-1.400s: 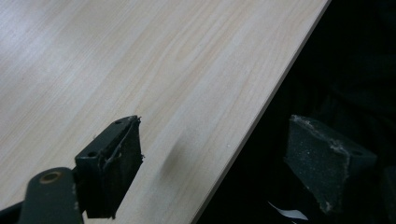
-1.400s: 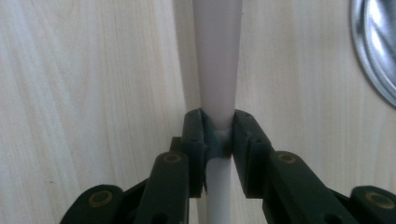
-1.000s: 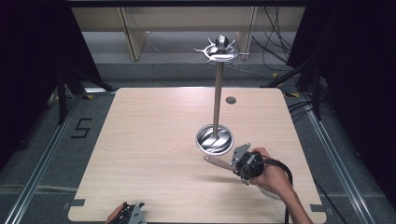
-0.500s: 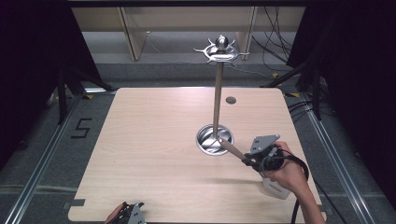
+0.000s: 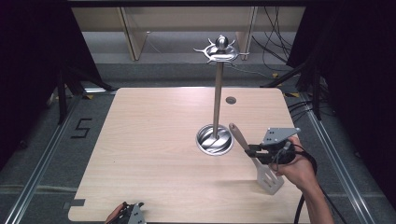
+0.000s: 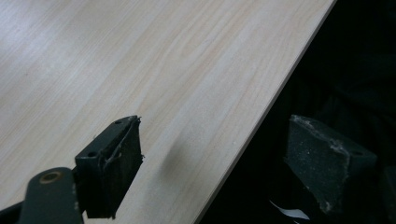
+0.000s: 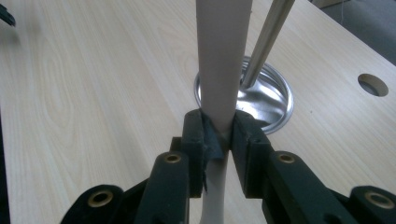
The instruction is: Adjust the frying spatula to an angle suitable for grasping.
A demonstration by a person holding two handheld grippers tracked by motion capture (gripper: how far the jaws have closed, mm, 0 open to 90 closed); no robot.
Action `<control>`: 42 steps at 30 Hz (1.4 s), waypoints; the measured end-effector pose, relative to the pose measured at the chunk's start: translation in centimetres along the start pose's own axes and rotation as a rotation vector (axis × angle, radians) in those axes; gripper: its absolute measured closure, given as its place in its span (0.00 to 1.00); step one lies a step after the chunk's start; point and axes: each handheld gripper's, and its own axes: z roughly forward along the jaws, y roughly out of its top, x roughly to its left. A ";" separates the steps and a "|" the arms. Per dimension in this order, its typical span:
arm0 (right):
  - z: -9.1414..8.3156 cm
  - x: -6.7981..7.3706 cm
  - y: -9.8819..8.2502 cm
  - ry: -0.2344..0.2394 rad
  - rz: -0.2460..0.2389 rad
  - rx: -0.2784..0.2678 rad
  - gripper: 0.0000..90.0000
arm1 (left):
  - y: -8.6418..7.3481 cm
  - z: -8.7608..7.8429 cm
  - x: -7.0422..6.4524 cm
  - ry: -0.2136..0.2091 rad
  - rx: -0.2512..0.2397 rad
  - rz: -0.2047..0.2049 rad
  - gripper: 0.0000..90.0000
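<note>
Right gripper [image 5: 251,150] jaws clamped, hand raised over the table; left gripper [image 6: 219,168] jaws spread wide at the near edge

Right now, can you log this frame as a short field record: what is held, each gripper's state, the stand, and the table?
held item: pale slotted spatula, clamped by its handle, lifted off the table
right gripper: shut on the spatula handle
left gripper: open, nothing between its jaws, at the near table edge
stand: tall steel hook stand on a round base, hooks bare
table: light wooden table
</note>
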 end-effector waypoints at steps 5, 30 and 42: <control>-0.3 -0.4 -0.2 0.003 0.012 -0.048 0.85 | 0.0 0.0 0.0 0.001 0.001 0.001 0.20; -2.2 -0.8 0.3 0.042 0.050 -0.187 0.85 | 0.0 0.1 -0.1 -0.018 0.022 -0.014 0.20; -2.6 -1.0 2.7 0.032 0.046 -0.268 0.85 | 0.0 0.1 0.0 -0.001 0.012 -0.008 0.20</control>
